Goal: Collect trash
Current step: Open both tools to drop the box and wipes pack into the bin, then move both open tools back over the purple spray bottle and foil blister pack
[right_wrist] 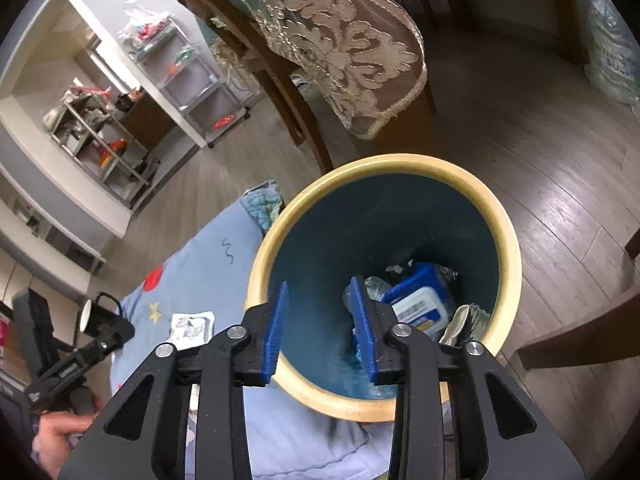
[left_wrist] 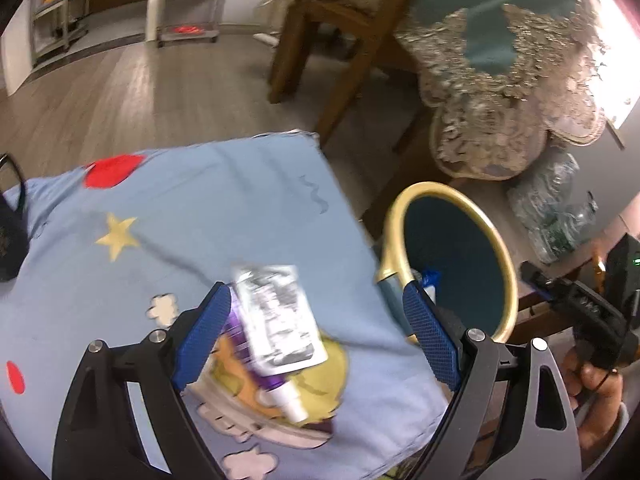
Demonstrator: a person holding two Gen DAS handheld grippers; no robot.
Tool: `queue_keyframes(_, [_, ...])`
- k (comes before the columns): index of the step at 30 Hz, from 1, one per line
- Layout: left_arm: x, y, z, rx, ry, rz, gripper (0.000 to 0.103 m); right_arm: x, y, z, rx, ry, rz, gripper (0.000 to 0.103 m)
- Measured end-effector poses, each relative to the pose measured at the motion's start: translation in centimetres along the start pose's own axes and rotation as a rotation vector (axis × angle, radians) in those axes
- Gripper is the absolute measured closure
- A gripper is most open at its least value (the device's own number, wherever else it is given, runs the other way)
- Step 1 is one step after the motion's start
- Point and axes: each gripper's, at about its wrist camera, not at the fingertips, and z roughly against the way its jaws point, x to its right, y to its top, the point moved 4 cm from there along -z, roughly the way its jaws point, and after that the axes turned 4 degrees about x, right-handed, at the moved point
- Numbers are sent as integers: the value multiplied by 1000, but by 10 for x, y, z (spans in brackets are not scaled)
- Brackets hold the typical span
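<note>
The left claw [left_wrist: 316, 332] is spread wide with nothing held, poised over a silver packet [left_wrist: 276, 316] that lies on the blue patterned cloth [left_wrist: 192, 216]. The packet rests partly across a purple tube [left_wrist: 256, 364] with a white cap, and both lie between the two blue pads without touching either one that I can see. Just beyond the right pad stands the bin [left_wrist: 496, 248], teal inside with a cream rim, right beside the cloth's edge.

The right claw [right_wrist: 320, 324] is also open and empty, hanging above the bin's [right_wrist: 508, 256] mouth. Down at the bottom sit a blue and white pack [right_wrist: 420, 304] and some crumpled wrappers [right_wrist: 468, 320]. To the left, the same silver packet [right_wrist: 192, 326] shows on the cloth [right_wrist: 208, 264]. Farther off are a chair with a lace cover [right_wrist: 352, 56] and metal shelves [right_wrist: 192, 76] against the wall.
</note>
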Motion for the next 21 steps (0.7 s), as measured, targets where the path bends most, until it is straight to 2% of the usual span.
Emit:
queue_keyframes(5, [-19, -13, -5, -38, 31, 20, 17, -7, -2, -1, -6, 20, 4, 65])
queue_keyframes(14, [-21, -37, -29, -132, 98, 6, 17, -24, -7, -5, -28, 56, 28, 56])
queue_keyframes(21, [-9, -70, -50, -236, 121, -99, 18, -32, -8, -7, -36, 80, 28, 53])
